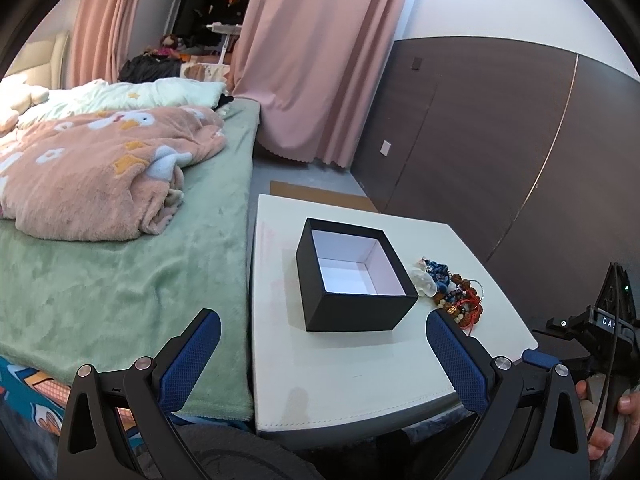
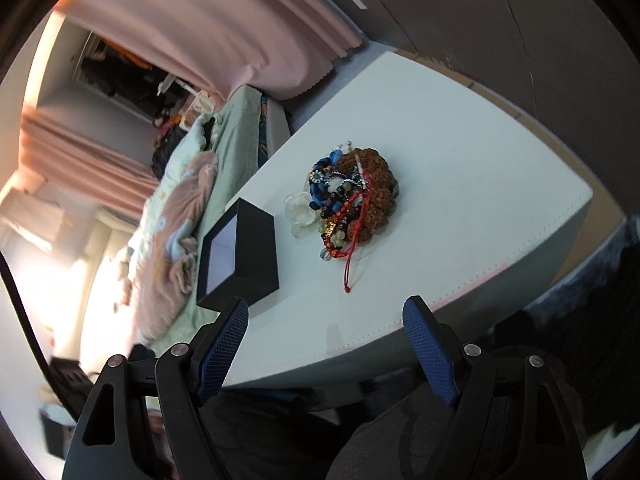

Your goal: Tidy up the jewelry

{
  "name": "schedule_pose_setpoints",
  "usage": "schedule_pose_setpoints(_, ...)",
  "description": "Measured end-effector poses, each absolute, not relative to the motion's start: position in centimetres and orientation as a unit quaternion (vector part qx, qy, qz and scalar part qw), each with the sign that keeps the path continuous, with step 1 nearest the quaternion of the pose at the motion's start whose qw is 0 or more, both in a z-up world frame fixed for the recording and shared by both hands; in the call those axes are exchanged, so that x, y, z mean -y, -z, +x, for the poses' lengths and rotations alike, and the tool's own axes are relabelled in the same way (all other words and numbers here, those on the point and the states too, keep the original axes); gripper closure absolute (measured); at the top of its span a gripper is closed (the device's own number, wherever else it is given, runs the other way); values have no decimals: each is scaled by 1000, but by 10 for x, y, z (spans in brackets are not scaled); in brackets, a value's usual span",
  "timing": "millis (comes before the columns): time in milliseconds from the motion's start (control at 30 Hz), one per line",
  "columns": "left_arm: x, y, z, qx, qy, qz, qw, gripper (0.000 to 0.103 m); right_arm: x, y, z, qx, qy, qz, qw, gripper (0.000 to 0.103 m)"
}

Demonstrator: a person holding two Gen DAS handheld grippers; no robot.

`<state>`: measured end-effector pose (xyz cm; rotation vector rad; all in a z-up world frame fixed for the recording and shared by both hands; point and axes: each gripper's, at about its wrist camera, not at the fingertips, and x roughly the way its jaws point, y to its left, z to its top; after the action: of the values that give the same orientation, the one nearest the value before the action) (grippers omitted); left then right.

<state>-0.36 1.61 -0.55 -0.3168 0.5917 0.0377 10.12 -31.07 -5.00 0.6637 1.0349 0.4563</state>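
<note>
Nearest in, the left tongs [image 1: 322, 322] are spread wide with nothing between the blue pads, poised over the near edge of the white worktop [image 1: 340, 380]. The right tongs [image 2: 325, 310] gape just as wide and empty, tilted above the same edge. Just beyond sits the open black cardboard box with a white lining [image 1: 354, 276], nothing inside it. Beside it on its right, close against it, lies the tangled heap of beaded bracelets and red cord [image 2: 348, 200]. Further back on the left, the green-blanketed bed [image 1: 120, 272] and pink curtains [image 1: 320, 60].
</note>
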Motion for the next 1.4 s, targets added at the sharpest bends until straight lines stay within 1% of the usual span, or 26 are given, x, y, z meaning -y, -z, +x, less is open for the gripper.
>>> schedule_pose_setpoints(167, -16, 6, -3, -291, -19, -156, 944, 1, 316, 54, 103, -482, -211, 326, 785, 22)
schedule_pose_setpoints(1067, -11, 6, 1, -295, -2, -150, 944, 1, 296, 44, 105, -477, -226, 266, 807, 22)
schedule_pose_setpoints(1233, -14, -4, 8, -299, 11, -155, 942, 1, 298, 35, 103, -463, -226, 253, 819, 22)
schedule_pose_setpoints(1400, -9, -22, 14, -288, 17, -138, 947, 1, 292, 18, 103, -440, -225, 208, 844, 22)
